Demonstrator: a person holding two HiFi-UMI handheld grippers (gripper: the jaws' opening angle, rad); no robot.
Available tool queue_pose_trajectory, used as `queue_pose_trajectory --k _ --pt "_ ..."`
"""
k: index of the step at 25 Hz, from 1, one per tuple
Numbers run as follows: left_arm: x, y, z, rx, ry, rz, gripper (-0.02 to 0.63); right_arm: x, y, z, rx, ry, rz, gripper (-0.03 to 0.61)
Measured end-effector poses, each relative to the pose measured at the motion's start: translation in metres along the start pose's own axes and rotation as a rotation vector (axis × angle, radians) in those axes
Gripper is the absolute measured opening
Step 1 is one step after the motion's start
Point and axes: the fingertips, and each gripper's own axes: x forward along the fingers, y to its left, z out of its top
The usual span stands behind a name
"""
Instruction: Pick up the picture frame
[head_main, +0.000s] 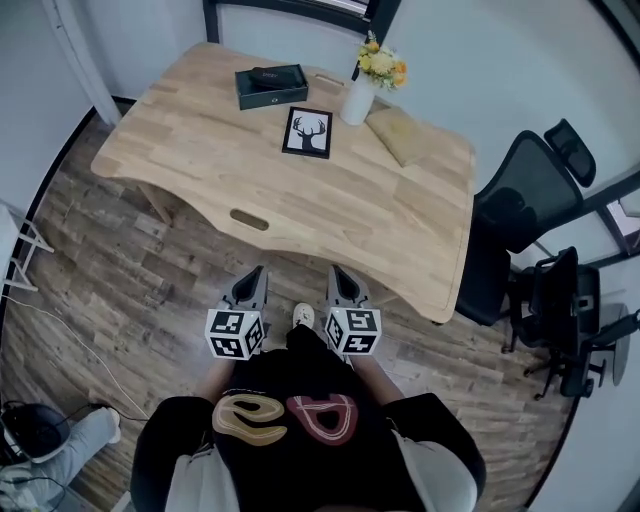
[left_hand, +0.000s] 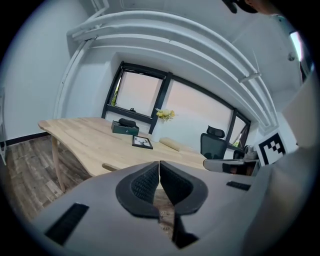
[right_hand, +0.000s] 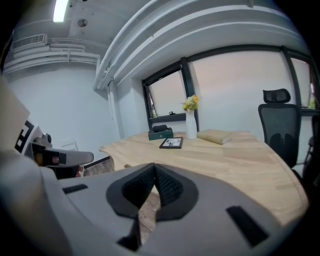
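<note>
both pairs of jaws are pressed together with nothing held. on the left gripper the black ribbed pads meet at their tips, and the right gripper shows the same; only floor and table edge show through the slit lower down. the two grippers sit side by side close to the person's body, pointing forward and a little down. their tips stop short of the near edge of the wooden table, over the wood-pattern floor.

the picture frame lies flat on the table well beyond both sets of jaws, toward the far side. it is black-edged, with a deer-head print. from above it lies ahead of the gap between the two grippers. in the left gripper view it is a little left of the jaw line, and in the right gripper view a little right of it.

past the frame are a dark box to its far left and a white vase of yellow flowers to its far right, with a tan flat object to the frame's right. a black office chair stands well to the right of the right jaws.
</note>
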Motion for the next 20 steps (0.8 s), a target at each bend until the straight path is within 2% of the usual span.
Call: queue_pose_trajectory --k 7,12,15,20 --pt "0.056 -0.008 0.021 -0.007 -0.007 0.017 0.018 0.043 -0.040 0.028 -0.018 0.000 0.037 0.011" --pt "0.091 -0.012 0.028 -0.005 -0.012 0.100 0.017 0.065 -0.073 0.043 -0.021 -0.007 0.057 0.010" --pt "0.109 -0.017 0.031 -0.026 -0.016 0.115 0.018 0.075 -0.090 0.048 -0.021 -0.007 0.064 0.010" --pt "0.130 -0.021 0.027 -0.033 -0.005 0.136 0.018 0.087 -0.106 0.054 -0.118 -0.011 0.065 0.010"
